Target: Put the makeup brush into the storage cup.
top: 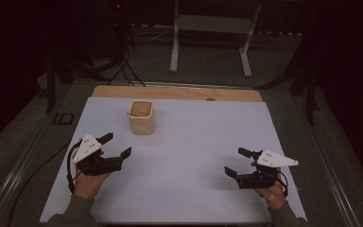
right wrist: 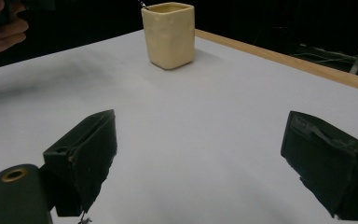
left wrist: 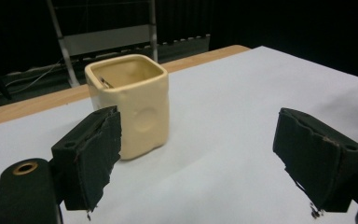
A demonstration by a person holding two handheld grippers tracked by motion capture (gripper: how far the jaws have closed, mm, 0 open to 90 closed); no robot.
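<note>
**Lining up on the cream cup**

My left gripper stands wide open with nothing between its pads; from its own camera the cream cup sits just ahead, partly behind one pad, not touching it. My right gripper is just as wide and empty, well apart from the cup, which shows far off near the back of the sheet.

To take the cup well, I judge I should centre it between the left pads first, since it sits off to one side of the gap. Then come in level, low on the walls, and close on two flat faces, not corners; glazed ceramic may slip.

Both hands rest low over the pale sheet, palms under the grippers, left angled toward the cup, right pointing inward across the table.
</note>
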